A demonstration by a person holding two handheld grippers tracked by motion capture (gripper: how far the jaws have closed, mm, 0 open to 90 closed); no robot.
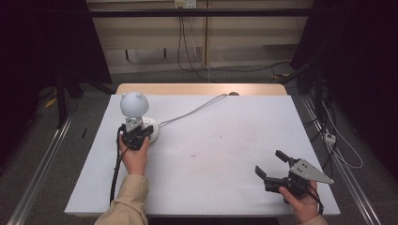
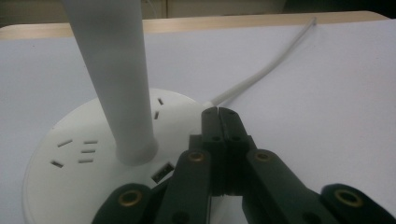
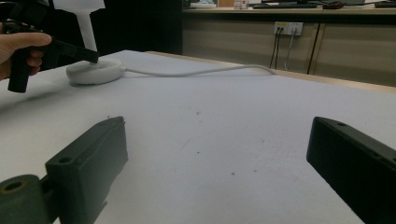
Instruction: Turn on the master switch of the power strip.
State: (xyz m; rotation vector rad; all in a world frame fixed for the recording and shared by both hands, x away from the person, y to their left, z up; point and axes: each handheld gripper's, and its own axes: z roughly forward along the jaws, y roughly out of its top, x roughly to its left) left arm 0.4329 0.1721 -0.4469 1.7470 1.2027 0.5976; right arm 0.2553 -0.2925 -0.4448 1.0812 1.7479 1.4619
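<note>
A white desk lamp with a round eared head [image 1: 133,104] stands at the table's left on a disc base [image 1: 153,127]. In the left gripper view its stem [image 2: 116,70] rises from the base [image 2: 65,182], which carries socket slots and a USB port. My left gripper [image 1: 147,133] is shut with nothing between its jaws, its tips [image 2: 218,112] over the base's rim beside the stem. My right gripper [image 1: 269,162] stands open near the front right of the table, low over bare surface [image 3: 217,140]. From the right gripper view the lamp base [image 3: 95,72] and left gripper [image 3: 95,57] show far off.
The lamp's white cable [image 1: 192,111] runs from the base across the white table top [image 1: 225,140] to its far edge. A wooden strip [image 1: 202,89] borders the back. Dark curtains and floor cables surround the table.
</note>
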